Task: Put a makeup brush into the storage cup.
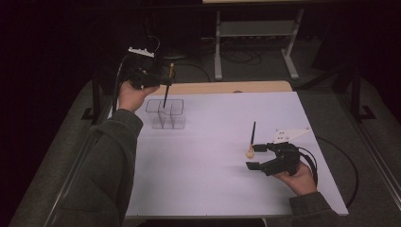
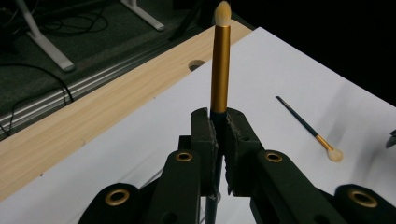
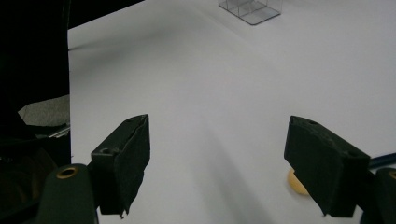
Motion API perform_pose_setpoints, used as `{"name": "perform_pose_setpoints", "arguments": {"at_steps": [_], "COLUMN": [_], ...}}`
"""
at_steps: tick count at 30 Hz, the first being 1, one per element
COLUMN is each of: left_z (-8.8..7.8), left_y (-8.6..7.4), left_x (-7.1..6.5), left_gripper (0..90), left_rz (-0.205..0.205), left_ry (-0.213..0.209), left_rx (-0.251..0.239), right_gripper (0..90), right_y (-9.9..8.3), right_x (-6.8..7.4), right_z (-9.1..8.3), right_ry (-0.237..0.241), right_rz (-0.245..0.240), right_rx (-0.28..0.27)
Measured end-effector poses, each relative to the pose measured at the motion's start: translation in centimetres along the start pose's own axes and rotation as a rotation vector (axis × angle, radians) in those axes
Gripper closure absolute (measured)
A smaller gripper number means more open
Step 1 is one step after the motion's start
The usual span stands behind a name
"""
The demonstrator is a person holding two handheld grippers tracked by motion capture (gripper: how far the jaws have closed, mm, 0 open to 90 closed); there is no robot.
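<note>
My left gripper (image 1: 162, 81) is shut on a makeup brush (image 1: 169, 84) with a gold ferrule and pale bristles. It holds the brush nearly upright, bristles up, over a clear divided organizer (image 1: 165, 114), with the dark handle end down at the organizer's top. In the left gripper view the brush (image 2: 220, 65) rises from between the closed jaws. A second brush (image 1: 252, 136) lies on the white sheet with its bristle head toward my right gripper (image 1: 254, 156). That gripper stands open just beside the head, holding nothing. The right gripper view has the round head (image 3: 295, 183) peeking out behind one jaw.
A white sheet (image 1: 217, 189) covers the table, and a strip of bare wood (image 1: 222, 87) with a small hole (image 2: 197, 64) runs along the far edge. Beyond the table, a desk frame (image 1: 255, 42) and cables sit on the dark floor. The right gripper's cable (image 1: 345, 165) loops off the right edge.
</note>
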State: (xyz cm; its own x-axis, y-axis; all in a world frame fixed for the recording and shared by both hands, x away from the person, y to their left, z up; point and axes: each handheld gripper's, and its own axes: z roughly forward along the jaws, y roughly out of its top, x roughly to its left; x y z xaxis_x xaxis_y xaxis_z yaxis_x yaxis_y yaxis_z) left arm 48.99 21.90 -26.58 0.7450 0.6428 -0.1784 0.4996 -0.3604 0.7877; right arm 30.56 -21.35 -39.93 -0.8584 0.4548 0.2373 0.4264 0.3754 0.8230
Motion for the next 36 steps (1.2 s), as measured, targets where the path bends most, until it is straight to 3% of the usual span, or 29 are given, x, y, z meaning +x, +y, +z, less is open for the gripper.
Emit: {"name": "perform_pose_setpoints", "arguments": {"at_steps": [7, 13, 36], "left_z": [0.9, 1.6, 3.5], "left_y": [-0.2, -0.2, -1.1], "left_x": [0.5, 0.6, 2.1], "left_gripper": [83.2, 83.2, 82.8], "left_rz": [-0.011, -0.009, -0.034], "left_ry": [0.02, 0.049, 0.065], "left_rx": [0.017, -0.003, 0.033], "right_gripper": [21.5, 21.7, 22.0], "right_y": [0.0, 0.0, 0.0], "right_x": [0.0, 0.0, -0.2], "right_z": [0.0, -0.2, -0.3], "right_ry": [0.003, 0.0, 0.001], "right_rz": [0.001, 0.003, 0.002], "right_rx": [0.004, 0.0, -0.004]}}
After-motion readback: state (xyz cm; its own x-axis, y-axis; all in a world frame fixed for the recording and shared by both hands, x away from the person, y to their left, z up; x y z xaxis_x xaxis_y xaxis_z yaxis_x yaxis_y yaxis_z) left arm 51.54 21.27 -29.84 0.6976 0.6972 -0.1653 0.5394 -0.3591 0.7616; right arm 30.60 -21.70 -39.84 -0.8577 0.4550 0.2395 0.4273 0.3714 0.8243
